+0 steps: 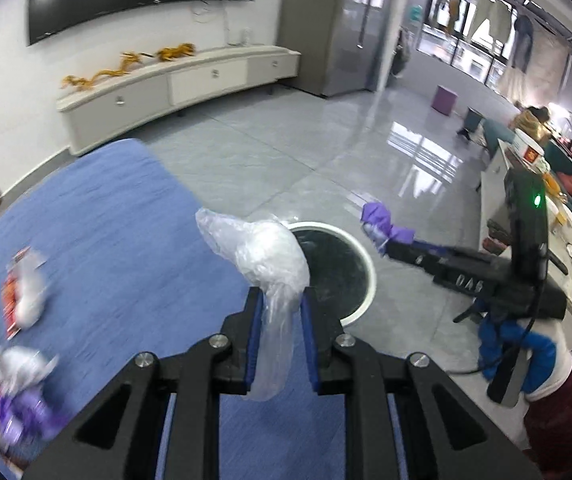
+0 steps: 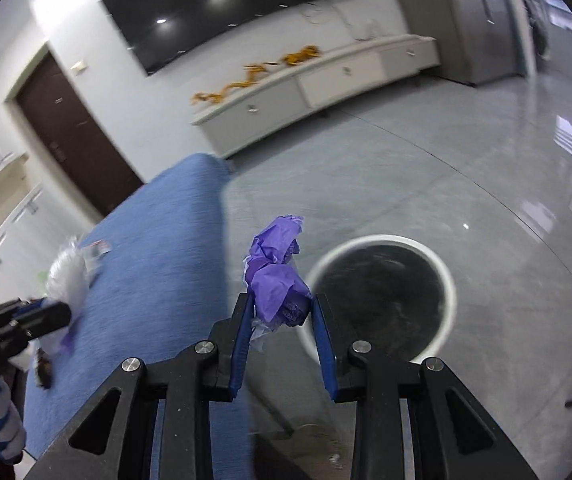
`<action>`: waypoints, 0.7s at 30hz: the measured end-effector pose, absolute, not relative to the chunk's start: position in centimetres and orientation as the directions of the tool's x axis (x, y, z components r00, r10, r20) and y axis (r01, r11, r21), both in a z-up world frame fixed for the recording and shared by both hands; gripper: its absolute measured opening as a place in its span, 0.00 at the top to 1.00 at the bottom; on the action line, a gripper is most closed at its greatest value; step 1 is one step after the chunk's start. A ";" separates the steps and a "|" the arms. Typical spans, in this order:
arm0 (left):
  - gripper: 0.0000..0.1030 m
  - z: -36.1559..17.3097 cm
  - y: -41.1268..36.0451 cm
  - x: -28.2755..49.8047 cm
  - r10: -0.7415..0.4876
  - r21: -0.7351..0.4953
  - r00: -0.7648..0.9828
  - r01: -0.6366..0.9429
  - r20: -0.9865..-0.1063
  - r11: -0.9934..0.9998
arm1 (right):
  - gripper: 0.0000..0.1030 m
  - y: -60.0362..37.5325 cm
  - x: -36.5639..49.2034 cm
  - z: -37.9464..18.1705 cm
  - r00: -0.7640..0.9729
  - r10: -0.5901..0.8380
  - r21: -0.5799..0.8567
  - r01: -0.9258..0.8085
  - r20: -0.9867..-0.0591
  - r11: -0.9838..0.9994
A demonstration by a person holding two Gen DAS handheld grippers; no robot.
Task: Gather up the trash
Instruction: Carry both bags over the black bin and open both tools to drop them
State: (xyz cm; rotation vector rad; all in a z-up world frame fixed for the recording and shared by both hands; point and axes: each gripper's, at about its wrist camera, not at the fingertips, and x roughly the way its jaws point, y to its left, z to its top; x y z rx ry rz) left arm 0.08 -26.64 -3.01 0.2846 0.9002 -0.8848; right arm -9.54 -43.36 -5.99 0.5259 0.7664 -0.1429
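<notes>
Left wrist view blurs table litter (image 1: 22,292); jaws grip clear plastic (image 1: 262,256), purple wrapper (image 2: 276,276).

blurred: wrappers (image 1: 22,292) on blue cloth (image 1: 118,220) | bin (image 1: 337,268) partly hidden by plastic bag (image 1: 266,256)

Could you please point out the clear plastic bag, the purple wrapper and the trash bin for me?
clear plastic bag (image 1: 264,256), left wrist view, its crumpled upper bulge.
purple wrapper (image 2: 276,284), right wrist view, its crumpled middle.
trash bin (image 2: 450,280), right wrist view, its white rim.
</notes>
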 end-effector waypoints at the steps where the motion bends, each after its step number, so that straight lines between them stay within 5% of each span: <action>1: 0.82 -3.3 -27.5 0.3 -0.548 -0.143 0.295 0.773 -0.783 0.619 | 0.73 -44.1 -9.3 -6.5 0.708 0.055 0.398 0.331 -0.705 0.856; 13: 0.81 -7.9 -39.7 6.1 -0.549 -0.249 0.170 0.756 -0.818 0.605 | 0.70 -50.9 -5.8 -11.9 0.620 0.028 0.369 0.429 -0.784 0.824; 16: 0.69 -8.8 -41.4 7.4 -0.556 -0.289 0.136 0.740 -0.820 0.608 | 0.70 -51.6 -4.5 -13.2 0.596 0.015 0.351 0.452 -0.803 0.820; 18: 0.43 -8.9 -41.6 7.8 -0.560 -0.298 0.139 0.729 -0.817 0.617 | 0.65 -52.0 -4.1 -13.9 0.587 0.012 0.350 0.467 -0.810 0.812; 21: 0.34 -8.7 -41.4 8.3 -0.567 -0.305 0.154 0.715 -0.809 0.629 | 0.53 -52.4 -4.0 -14.4 0.578 0.002 0.349 0.489 -0.816 0.799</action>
